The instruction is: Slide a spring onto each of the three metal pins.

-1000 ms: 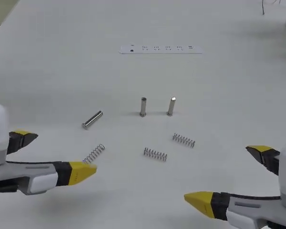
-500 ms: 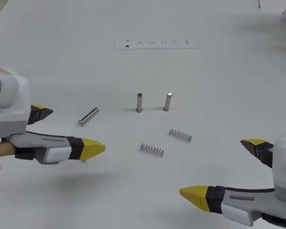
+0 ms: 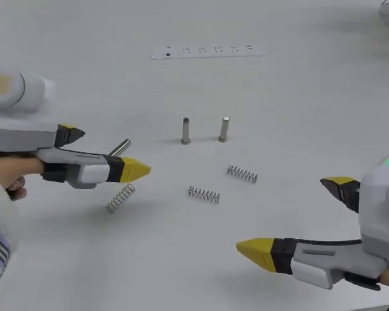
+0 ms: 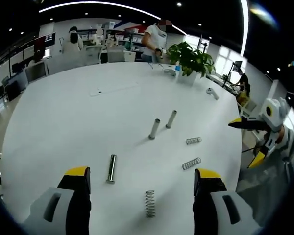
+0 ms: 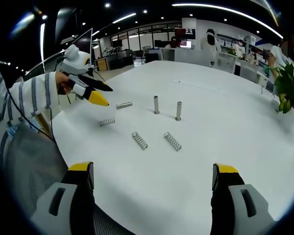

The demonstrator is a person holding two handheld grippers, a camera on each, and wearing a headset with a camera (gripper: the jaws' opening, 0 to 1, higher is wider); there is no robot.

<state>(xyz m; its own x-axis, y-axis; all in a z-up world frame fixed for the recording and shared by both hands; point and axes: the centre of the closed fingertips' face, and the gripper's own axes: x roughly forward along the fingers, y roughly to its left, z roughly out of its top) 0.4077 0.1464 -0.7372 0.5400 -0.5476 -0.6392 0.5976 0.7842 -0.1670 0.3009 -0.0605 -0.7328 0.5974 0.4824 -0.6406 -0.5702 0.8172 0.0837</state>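
While the left gripper (image 3: pixel 117 152) and right gripper (image 3: pixel 281 214) hover over the table (image 3: pixel 298 97) with jaws wide apart, 2 pins (image 3: pixel 185 129) stand upright. A 3rd pin (image 4: pixel 111 168) lies flat, and 3 springs (image 3: pixel 203 194) lie loose nearby.

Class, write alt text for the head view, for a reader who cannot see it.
The left tongs and right tongs, both open, hover over a white table. Three loose springs lie before two upright pins; a third pin lies flat.
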